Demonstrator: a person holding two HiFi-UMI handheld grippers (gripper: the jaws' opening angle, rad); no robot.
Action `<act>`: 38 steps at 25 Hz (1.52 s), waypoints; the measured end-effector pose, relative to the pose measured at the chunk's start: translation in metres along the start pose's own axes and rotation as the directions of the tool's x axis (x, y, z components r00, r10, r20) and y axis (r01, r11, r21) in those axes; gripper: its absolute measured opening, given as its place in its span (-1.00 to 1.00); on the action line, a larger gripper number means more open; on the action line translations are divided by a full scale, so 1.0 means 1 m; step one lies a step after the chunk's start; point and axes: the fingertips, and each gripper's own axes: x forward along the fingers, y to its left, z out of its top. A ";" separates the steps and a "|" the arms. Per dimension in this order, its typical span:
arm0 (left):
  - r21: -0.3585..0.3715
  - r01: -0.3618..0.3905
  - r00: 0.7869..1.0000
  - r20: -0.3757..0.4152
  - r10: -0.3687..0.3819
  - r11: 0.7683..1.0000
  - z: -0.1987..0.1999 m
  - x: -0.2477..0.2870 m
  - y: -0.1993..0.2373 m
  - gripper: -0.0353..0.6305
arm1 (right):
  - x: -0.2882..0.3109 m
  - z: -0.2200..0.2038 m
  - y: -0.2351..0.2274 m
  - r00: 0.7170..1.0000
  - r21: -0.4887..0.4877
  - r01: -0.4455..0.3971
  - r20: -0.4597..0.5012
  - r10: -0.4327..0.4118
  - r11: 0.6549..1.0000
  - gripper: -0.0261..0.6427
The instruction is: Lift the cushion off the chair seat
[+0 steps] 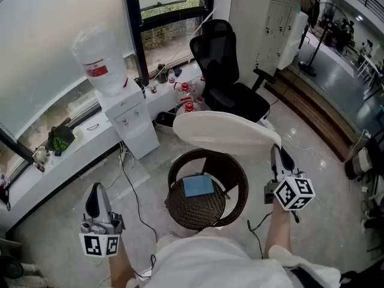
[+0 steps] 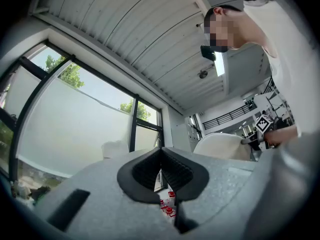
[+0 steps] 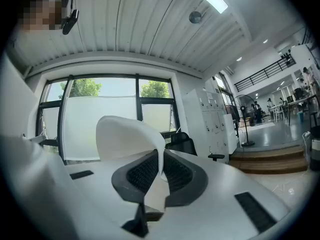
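Cushion (image 1: 225, 131) hangs above the wicker chair (image 1: 239, 171), its edge clenched in the right tool (image 1: 278, 153).

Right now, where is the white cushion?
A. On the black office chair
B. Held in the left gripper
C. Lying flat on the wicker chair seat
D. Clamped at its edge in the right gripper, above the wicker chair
D: the right gripper is shut on the rim of the white cushion, which hangs above the wicker chair; the left gripper holds nothing.
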 end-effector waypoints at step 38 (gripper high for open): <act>-0.049 0.044 0.998 -0.031 -0.046 0.998 -0.011 0.001 -0.005 -0.84 | -0.022 -0.001 0.019 1.000 0.000 0.019 0.012 -0.019 1.000 -0.81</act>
